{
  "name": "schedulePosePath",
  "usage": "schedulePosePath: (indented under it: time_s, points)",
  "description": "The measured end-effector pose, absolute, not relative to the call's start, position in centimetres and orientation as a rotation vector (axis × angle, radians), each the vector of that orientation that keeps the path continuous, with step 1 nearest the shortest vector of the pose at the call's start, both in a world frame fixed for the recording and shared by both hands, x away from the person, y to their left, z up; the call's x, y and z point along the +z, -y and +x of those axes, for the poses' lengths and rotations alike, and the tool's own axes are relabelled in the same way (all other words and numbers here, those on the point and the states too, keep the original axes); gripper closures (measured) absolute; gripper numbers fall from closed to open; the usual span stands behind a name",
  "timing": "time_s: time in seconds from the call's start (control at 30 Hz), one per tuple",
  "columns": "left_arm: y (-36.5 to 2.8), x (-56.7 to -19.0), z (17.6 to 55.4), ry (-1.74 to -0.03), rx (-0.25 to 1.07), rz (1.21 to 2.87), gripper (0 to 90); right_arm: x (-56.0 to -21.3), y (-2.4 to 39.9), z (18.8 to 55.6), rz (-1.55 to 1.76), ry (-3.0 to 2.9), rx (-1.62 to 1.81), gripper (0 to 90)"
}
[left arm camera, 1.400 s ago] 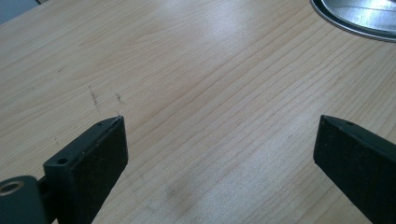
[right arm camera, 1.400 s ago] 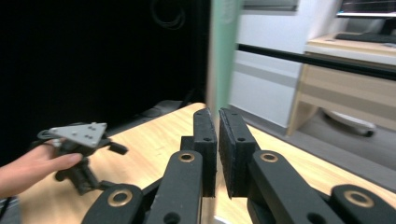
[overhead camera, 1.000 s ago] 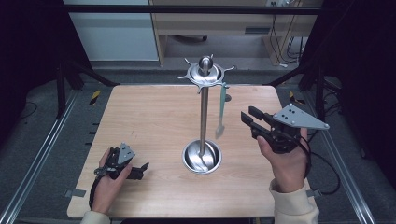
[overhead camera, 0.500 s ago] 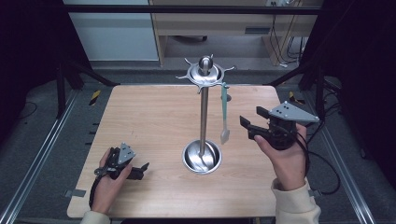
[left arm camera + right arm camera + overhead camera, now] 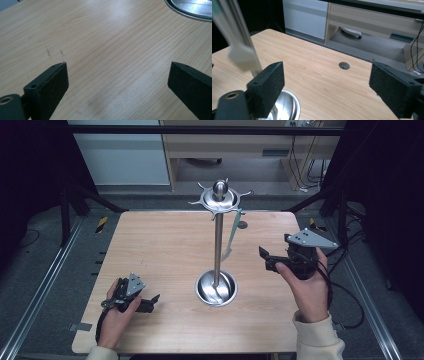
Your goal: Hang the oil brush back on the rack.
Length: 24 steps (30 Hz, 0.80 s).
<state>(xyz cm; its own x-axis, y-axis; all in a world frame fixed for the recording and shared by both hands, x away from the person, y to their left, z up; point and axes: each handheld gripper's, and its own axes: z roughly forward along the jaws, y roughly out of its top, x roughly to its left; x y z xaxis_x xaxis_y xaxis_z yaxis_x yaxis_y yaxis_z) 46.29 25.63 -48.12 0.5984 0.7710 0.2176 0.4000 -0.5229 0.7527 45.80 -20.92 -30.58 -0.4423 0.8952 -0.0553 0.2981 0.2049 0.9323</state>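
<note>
The right gripper (image 5: 267,259) sits at centre right of the high view, held up off the table (image 5: 165,250) with its jaws spread wide and nothing between them, pointing toward the utensil stand (image 5: 218,240) in the middle of the frame. From where things lie, I'd judge this to be the approach step: the hand is lining up on the pale utensil (image 5: 231,236) that hangs from one of the hooks on the stand's top disc, just right of the pole and just left of the right gripper, not yet touching it. In the right gripper view the utensil (image 5: 237,47) shows blurred at the upper left, in front of the pole and outside the left jaw, so it is not yet between the jaws. The next move seems to call for swinging the gripper across until the hanging blade sits squarely between the jaws, then closing gently, since a free-hanging piece will likely sway if nudged. The left gripper (image 5: 150,304) rests low at the lower left of the high view, well apart from the stand, with its jaws also wide apart over bare wood and the rim of the stand's base dish (image 5: 192,10) at the upper right of its own view.
</note>
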Motion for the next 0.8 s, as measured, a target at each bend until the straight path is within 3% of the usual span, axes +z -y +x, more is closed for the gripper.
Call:
schedulePosePath:
  time_s: [0.3,0.8]
  points:
    - [-25.7,-48.1,46.3,-0.918,0.719,2.163,2.8,-32.1,22.4,46.9,1.15,-1.851,1.228,9.2]
    - [-25.6,-48.1,46.3,-0.918,0.719,2.163,2.8,-36.1,24.9,49.1,1.262,-1.858,1.115,12.8]
